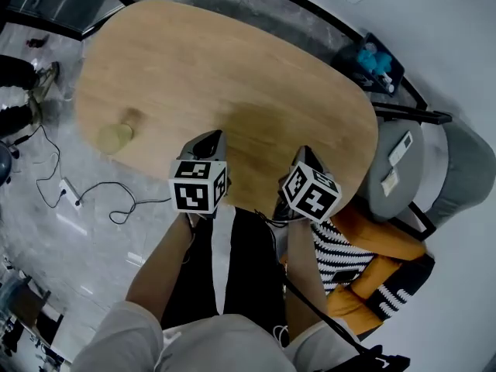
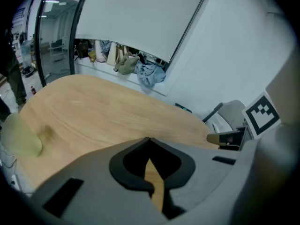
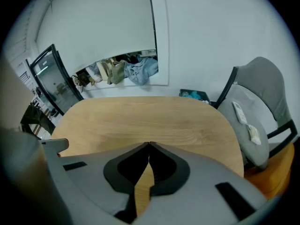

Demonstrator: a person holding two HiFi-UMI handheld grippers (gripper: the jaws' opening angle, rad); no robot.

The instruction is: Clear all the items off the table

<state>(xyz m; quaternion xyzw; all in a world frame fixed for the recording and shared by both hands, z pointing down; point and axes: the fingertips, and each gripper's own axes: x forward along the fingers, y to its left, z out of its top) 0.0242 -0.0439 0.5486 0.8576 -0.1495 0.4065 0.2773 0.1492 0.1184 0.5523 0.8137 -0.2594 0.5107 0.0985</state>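
The left claw (image 2: 149, 138) and right claw (image 3: 149, 144) are pressed together, empty; pale blurred thing (image 1: 116, 137) on table (image 1: 232, 76), maybe a lid

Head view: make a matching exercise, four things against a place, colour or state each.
Things:
1 table
2 chair
3 left gripper
4 yellowish item

Matches:
a grey, right of the table
b jaws shut, nothing between them
c on the table near its left edge
d wooden, oval

Pairs: 1-d, 2-a, 3-b, 4-c
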